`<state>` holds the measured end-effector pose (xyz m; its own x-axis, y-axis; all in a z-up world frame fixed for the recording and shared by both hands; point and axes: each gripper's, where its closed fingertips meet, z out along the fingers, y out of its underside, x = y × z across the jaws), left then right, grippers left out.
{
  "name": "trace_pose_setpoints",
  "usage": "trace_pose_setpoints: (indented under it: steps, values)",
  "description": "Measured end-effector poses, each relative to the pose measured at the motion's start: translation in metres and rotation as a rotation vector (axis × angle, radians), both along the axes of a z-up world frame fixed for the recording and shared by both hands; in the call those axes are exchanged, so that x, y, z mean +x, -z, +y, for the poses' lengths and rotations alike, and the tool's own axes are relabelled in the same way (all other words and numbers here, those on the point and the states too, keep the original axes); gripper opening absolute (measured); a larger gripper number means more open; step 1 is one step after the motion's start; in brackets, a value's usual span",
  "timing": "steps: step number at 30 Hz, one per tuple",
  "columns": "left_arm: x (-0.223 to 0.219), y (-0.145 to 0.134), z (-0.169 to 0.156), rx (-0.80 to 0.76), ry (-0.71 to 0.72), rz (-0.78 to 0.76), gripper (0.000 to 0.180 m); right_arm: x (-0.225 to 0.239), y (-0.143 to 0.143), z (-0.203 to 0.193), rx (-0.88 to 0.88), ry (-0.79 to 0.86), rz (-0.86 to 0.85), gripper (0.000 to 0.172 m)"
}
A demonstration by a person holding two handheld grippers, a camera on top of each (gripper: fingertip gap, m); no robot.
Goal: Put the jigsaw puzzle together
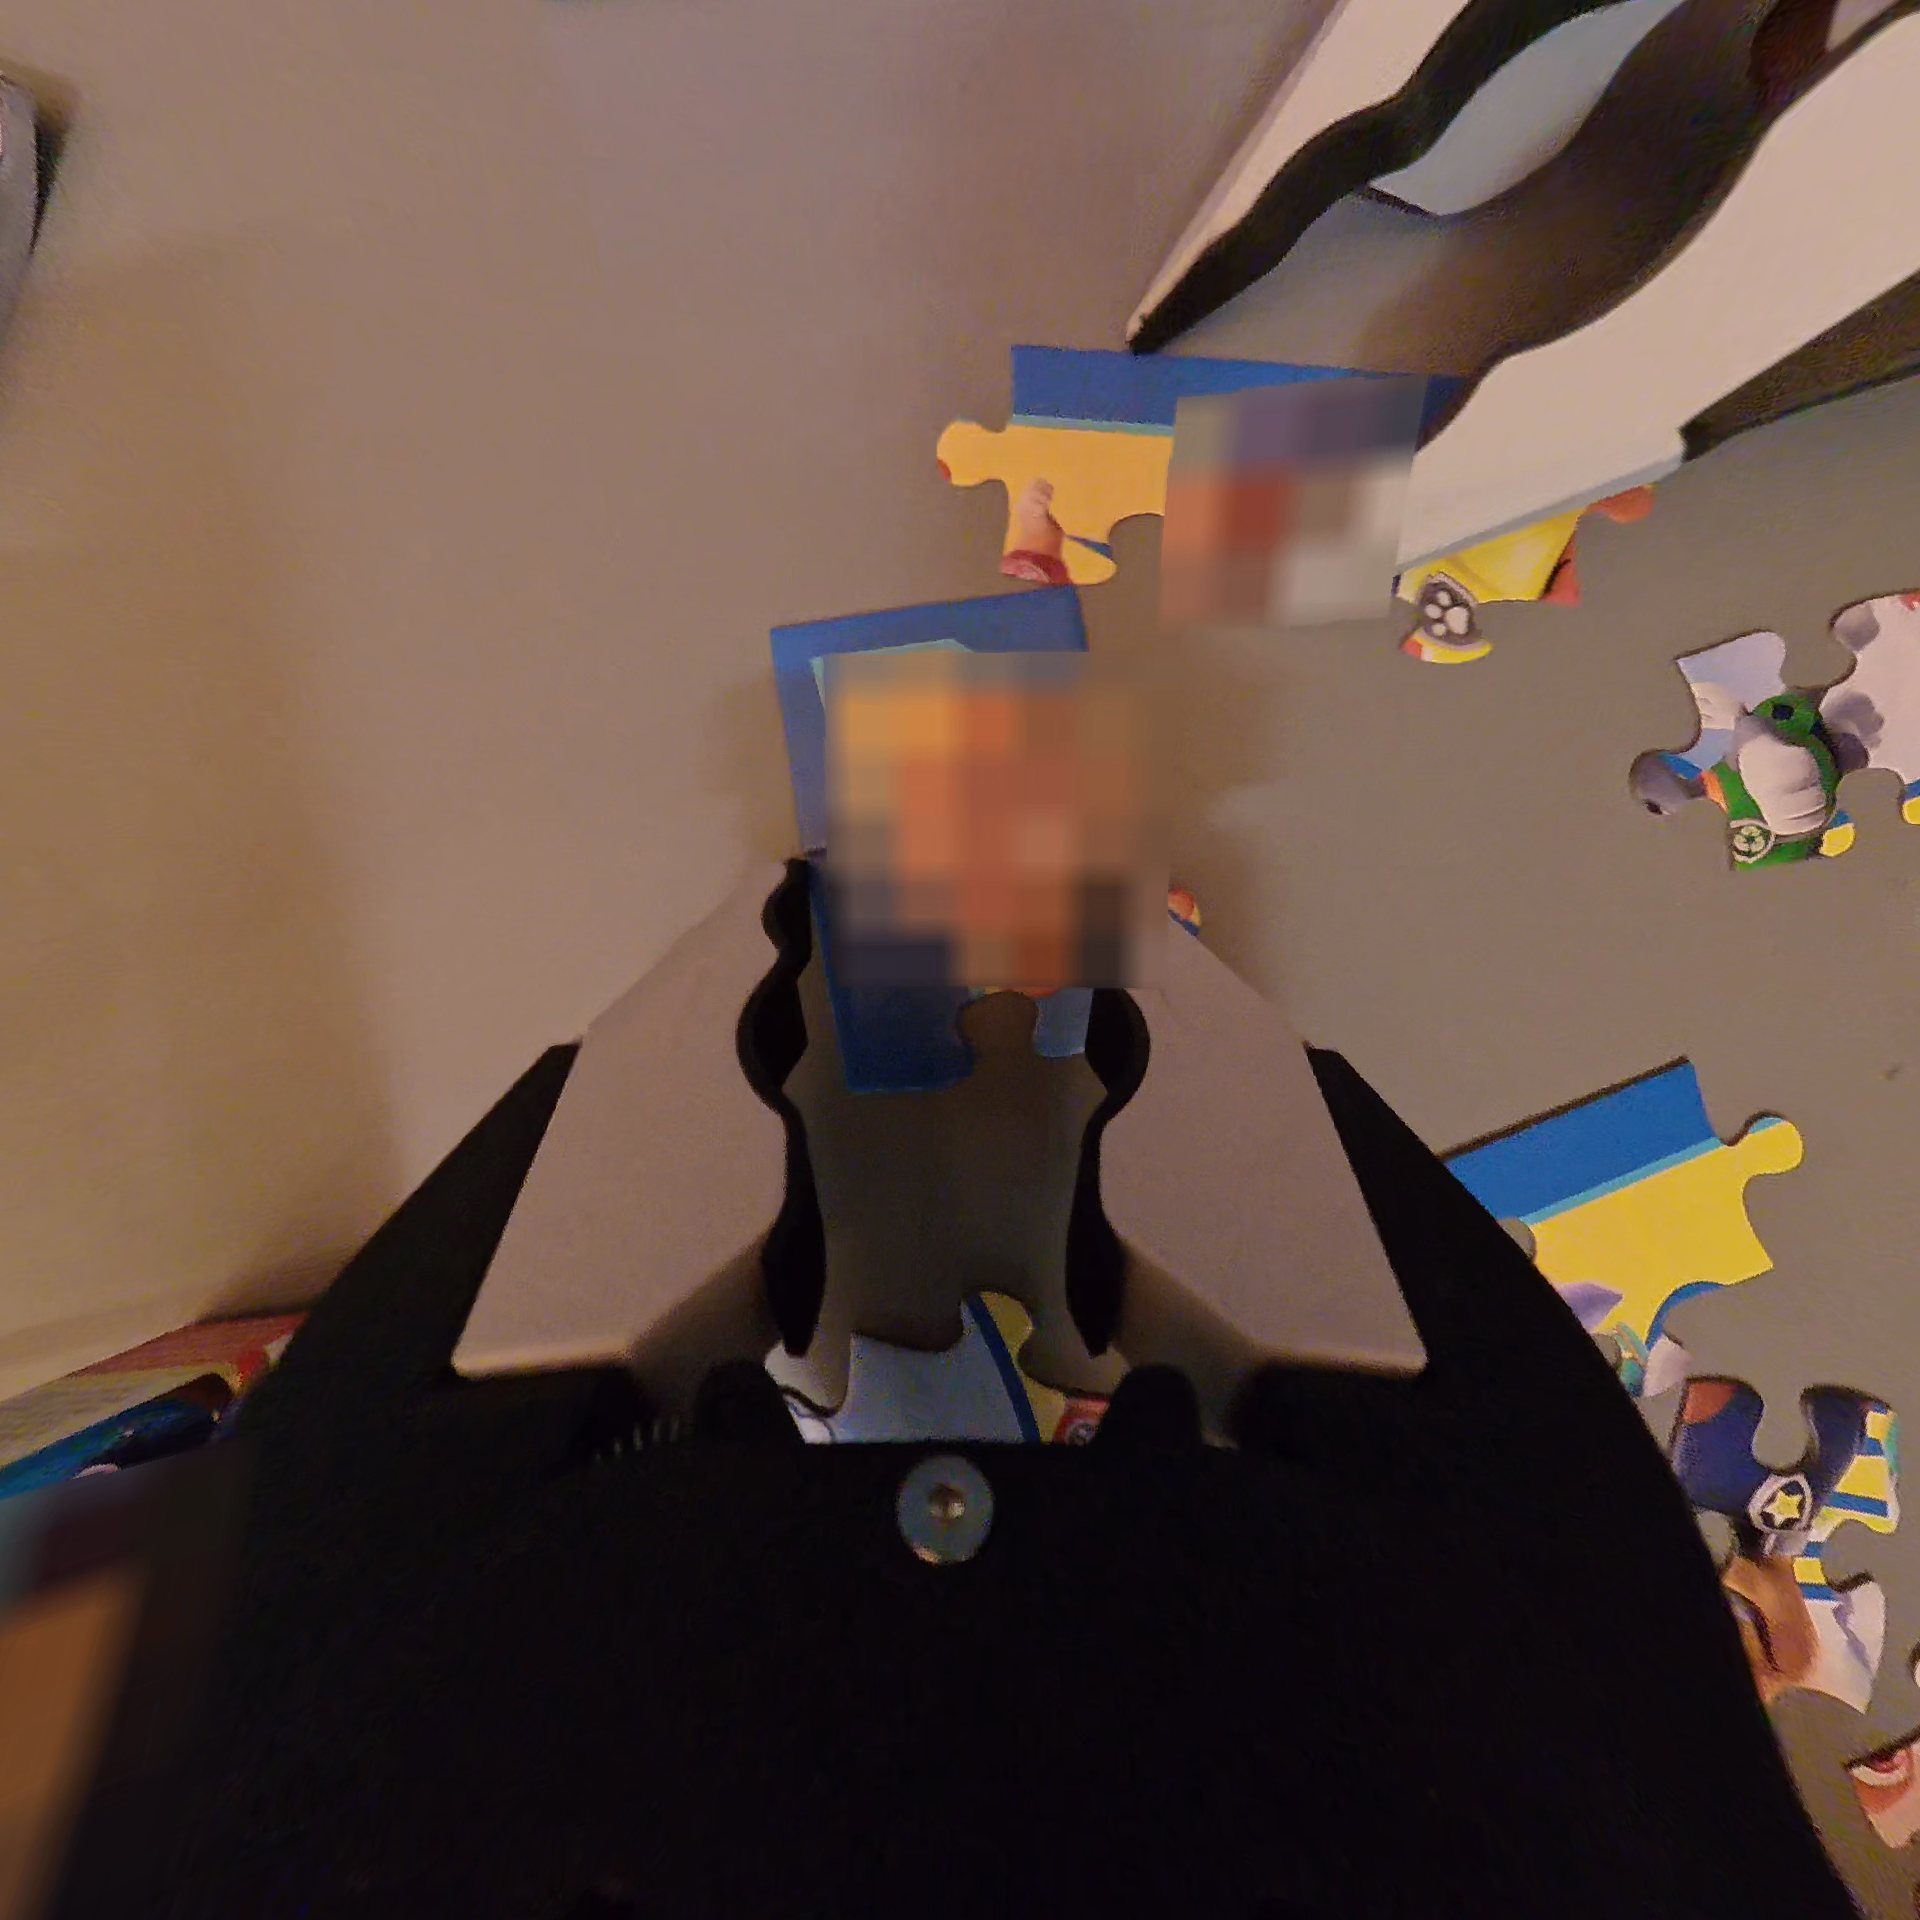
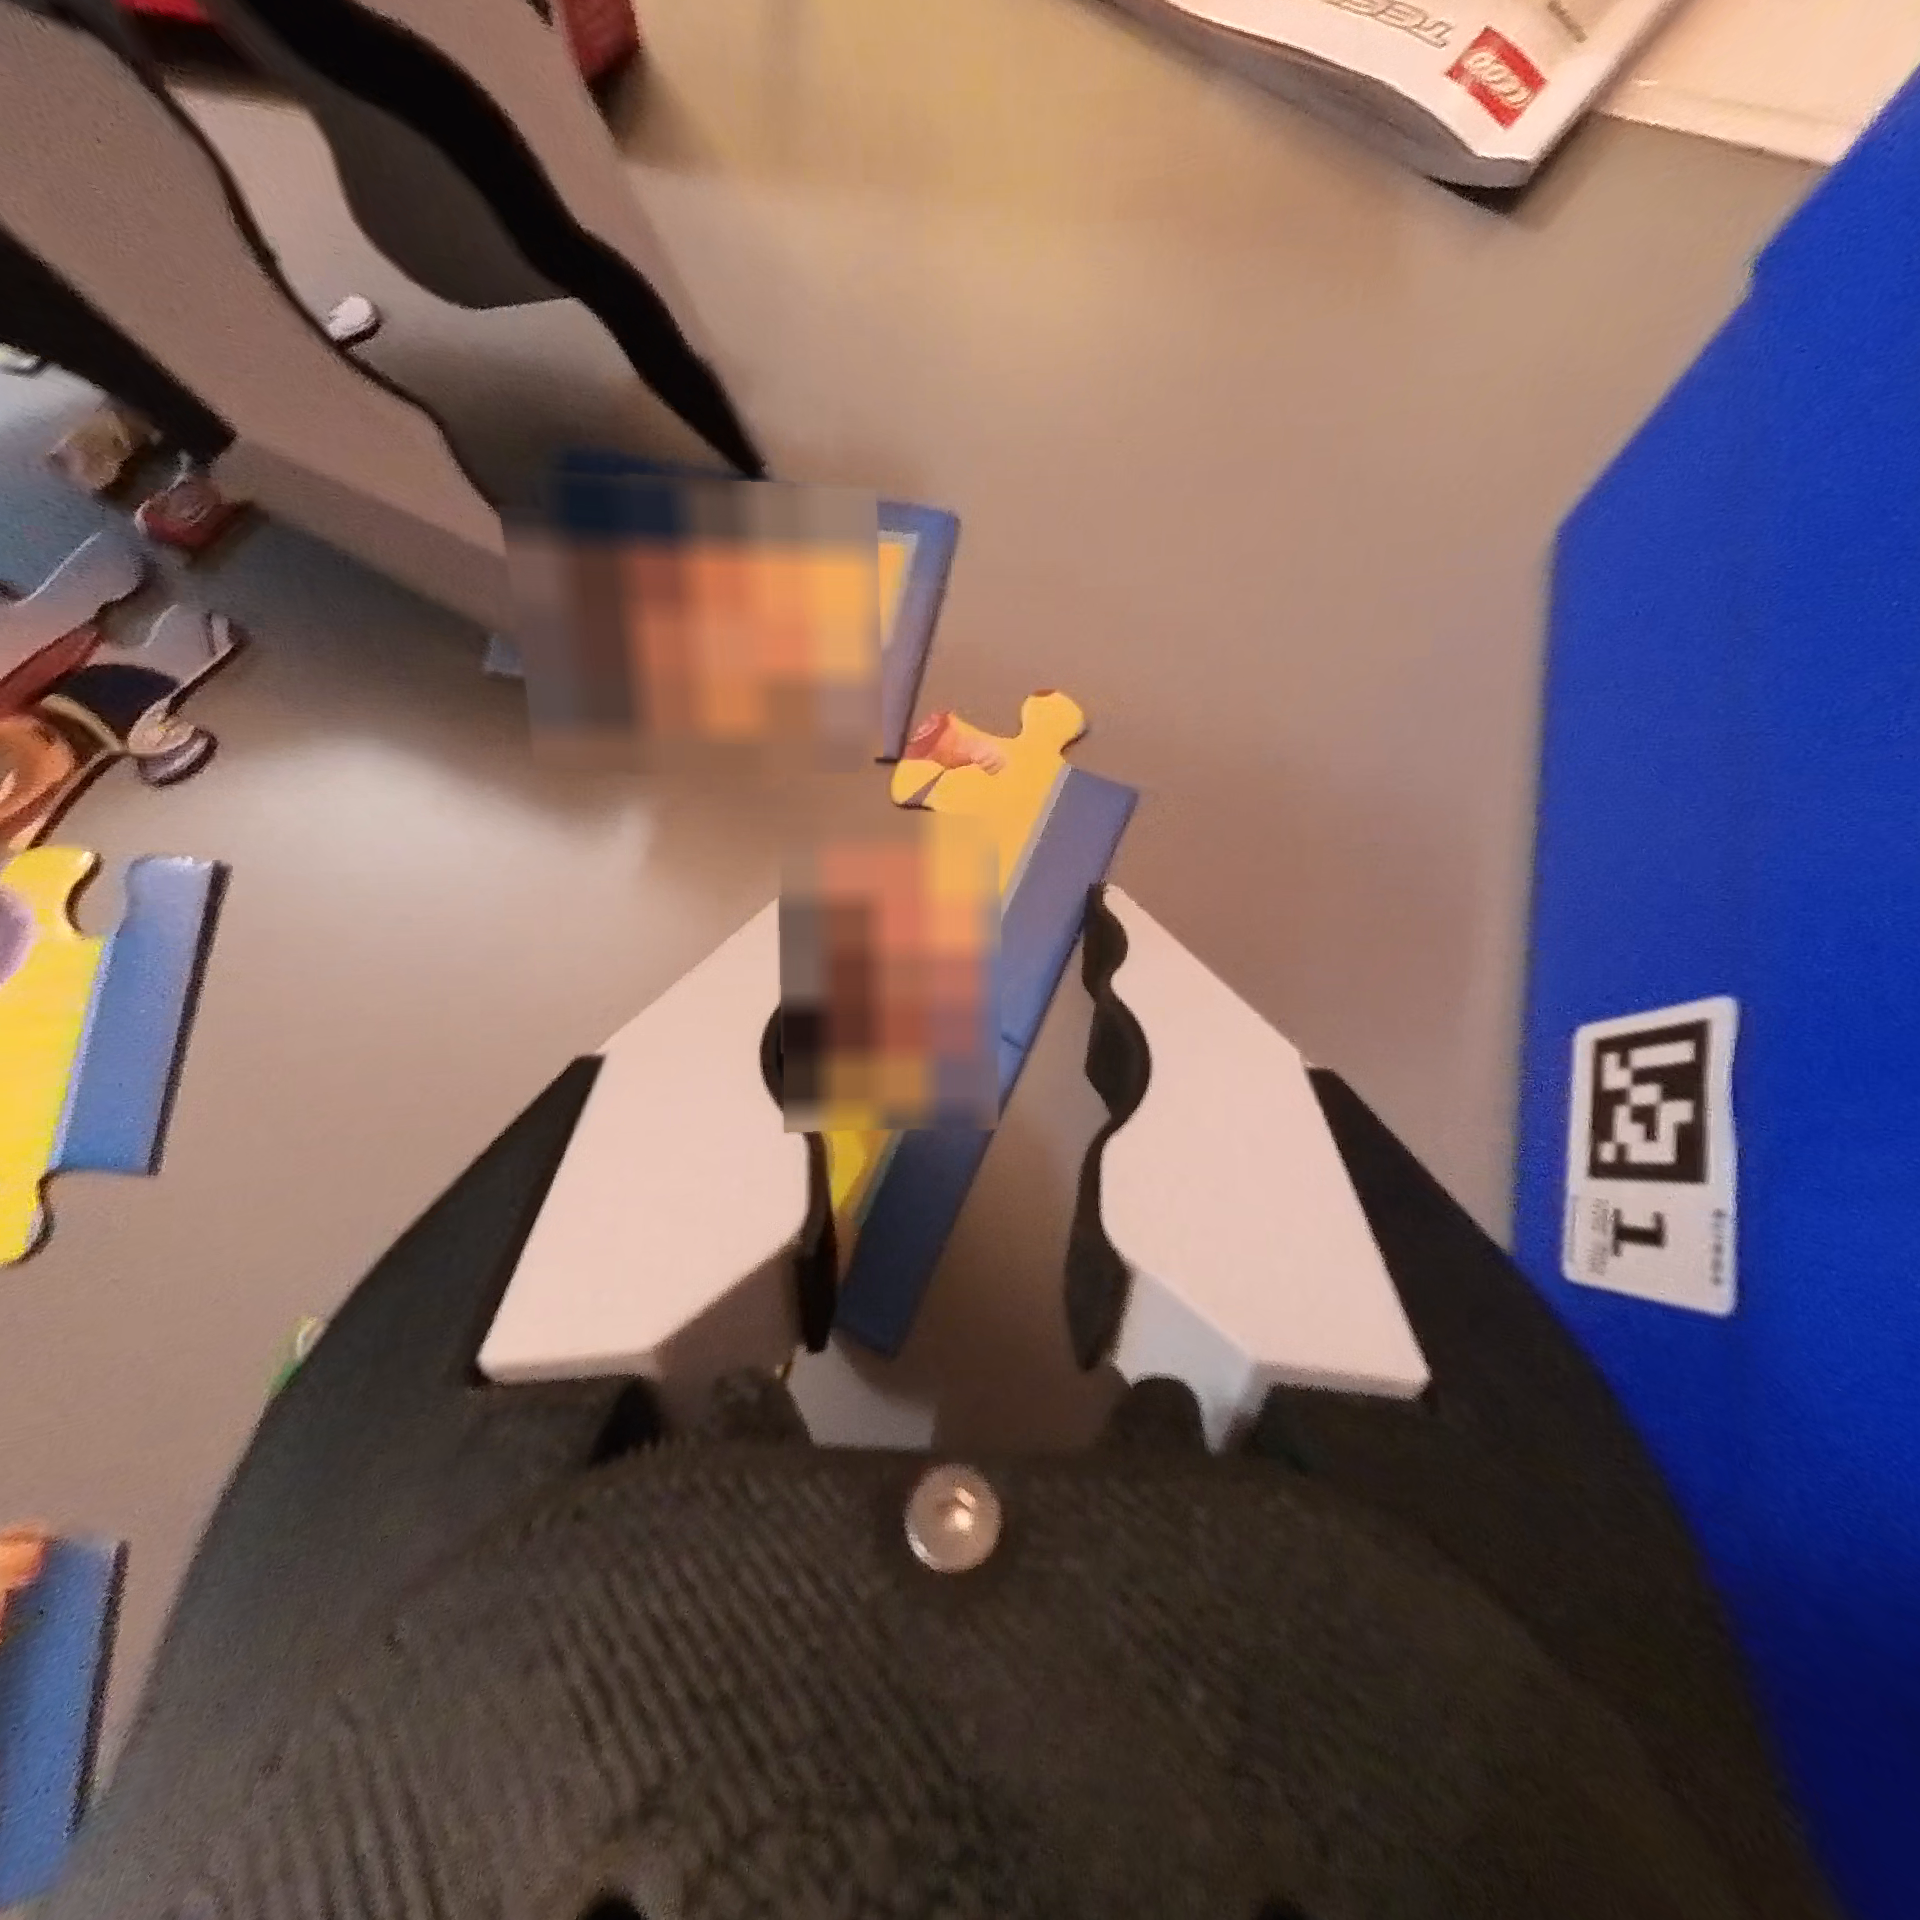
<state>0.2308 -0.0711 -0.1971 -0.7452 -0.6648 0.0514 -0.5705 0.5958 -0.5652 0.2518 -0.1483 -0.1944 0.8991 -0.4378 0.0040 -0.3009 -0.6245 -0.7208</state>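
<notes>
My left gripper (image 1: 966, 914) has a blue-bordered corner puzzle piece (image 1: 904, 1039) between its fingers, and both black pads touch the piece's side edges. The piece reaches out past the fingertips, low over the grey table (image 1: 416, 520). My right gripper (image 2: 940, 904) is open. A yellow puzzle piece with a blue edge (image 2: 1070, 883) lies slanted between its fingers, with a gap to the right pad lower down. In the left wrist view the right gripper (image 1: 1268, 447) stands spread over that piece (image 1: 1081, 468), just beyond the corner piece. In the right wrist view the left gripper's fingers (image 2: 416, 416) reach in from the upper left.
Loose puzzle pieces lie on the table to the right (image 1: 1766, 758) (image 1: 1652, 1195) and, in the right wrist view, to the left (image 2: 104, 1018). A blue box with a black-and-white marker tag (image 2: 1714, 727) stands close on the right. A white booklet (image 2: 1403, 73) lies at the far edge.
</notes>
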Motion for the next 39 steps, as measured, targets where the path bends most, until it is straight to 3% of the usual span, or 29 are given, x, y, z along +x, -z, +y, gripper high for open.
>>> trace_pose_setpoints:
  steps: [18,20,39]
  values:
    - [0.009,0.000,0.000,0.021,-0.152,-0.019,0.044,-0.029,-0.006,-0.014,0.121,-0.135,0.115,0.047]
    - [0.011,0.000,-0.005,0.020,-0.165,-0.023,0.043,-0.032,-0.010,-0.010,0.146,-0.146,0.114,0.034]
    - [0.019,0.000,-0.020,0.043,-0.310,-0.050,0.040,-0.044,-0.009,-0.001,0.110,-0.206,0.089,0.040]
